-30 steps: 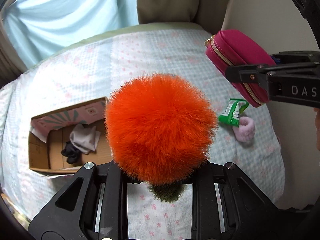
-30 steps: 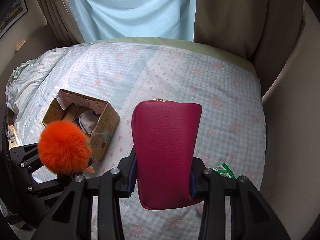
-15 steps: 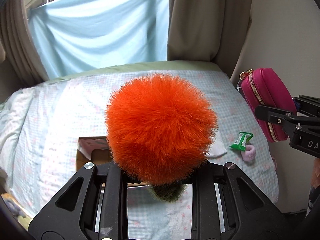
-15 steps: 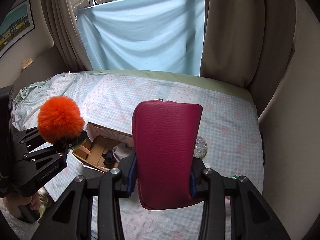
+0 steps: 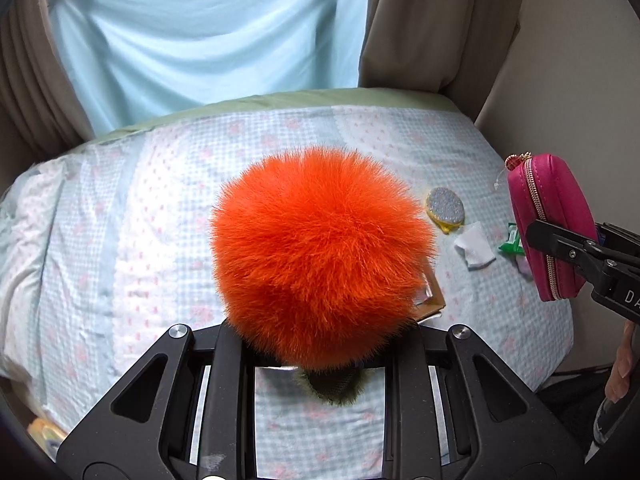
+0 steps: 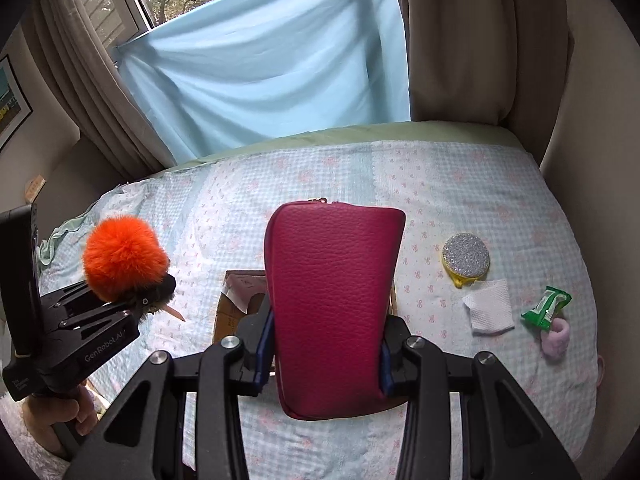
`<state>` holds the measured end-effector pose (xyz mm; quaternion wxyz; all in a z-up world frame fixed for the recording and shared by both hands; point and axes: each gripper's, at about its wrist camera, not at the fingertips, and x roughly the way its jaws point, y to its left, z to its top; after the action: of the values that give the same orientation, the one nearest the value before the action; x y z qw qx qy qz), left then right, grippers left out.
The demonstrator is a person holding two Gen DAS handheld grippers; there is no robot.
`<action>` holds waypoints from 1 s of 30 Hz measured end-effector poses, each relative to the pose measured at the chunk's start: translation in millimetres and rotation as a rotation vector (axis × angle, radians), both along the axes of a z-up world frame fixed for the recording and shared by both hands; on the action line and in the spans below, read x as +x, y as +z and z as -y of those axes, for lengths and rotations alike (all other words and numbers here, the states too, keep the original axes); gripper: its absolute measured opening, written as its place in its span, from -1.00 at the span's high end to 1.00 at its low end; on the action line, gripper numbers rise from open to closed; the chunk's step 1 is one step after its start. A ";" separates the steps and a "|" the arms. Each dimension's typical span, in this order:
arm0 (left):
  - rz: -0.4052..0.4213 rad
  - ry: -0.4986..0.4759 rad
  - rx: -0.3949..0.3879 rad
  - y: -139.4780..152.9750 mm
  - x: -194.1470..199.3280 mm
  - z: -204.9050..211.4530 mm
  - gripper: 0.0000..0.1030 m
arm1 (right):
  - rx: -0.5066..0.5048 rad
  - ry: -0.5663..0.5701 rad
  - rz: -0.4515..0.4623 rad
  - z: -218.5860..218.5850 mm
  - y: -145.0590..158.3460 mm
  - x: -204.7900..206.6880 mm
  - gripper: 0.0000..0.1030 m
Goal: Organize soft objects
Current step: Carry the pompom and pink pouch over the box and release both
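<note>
My left gripper [image 5: 320, 344] is shut on a fluffy orange pompom [image 5: 320, 256] and holds it above the bed; it also shows in the right wrist view [image 6: 124, 258]. My right gripper [image 6: 324, 344] is shut on a magenta zip pouch [image 6: 332, 304], also held above the bed, and the pouch shows at the right of the left wrist view [image 5: 552, 224]. A cardboard box [image 6: 232, 308] lies on the bed below both held things, mostly hidden behind them.
On the checked bedspread [image 6: 440, 184] to the right lie a glittery silver and yellow round pad [image 6: 466, 258], a white square cloth [image 6: 489, 306], a green packet [image 6: 547, 306] and a pink scrunchie [image 6: 556, 340]. A blue curtain [image 6: 260, 76] hangs behind the bed.
Both grippers have risen and tilted up with their loads. The box has slid down behind the pompom and the pouch. The round pad and white cloth have come into view.
</note>
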<state>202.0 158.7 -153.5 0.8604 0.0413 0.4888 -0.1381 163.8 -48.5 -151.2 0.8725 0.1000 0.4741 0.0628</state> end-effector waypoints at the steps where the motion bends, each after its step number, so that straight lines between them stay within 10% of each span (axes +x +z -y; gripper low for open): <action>1: -0.020 -0.001 -0.003 -6.1 3.5 -5.8 0.63 | 0.000 -0.005 -0.012 -6.2 -3.9 1.5 0.27; 30: -0.486 0.002 0.121 -253.7 101.9 -18.3 0.63 | -0.081 0.020 -0.503 -57.2 -223.4 110.8 0.27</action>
<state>303.9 177.1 -407.1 0.7137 0.0581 0.6888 -0.1137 274.7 8.7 -374.6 0.7299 0.0730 0.6792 0.0255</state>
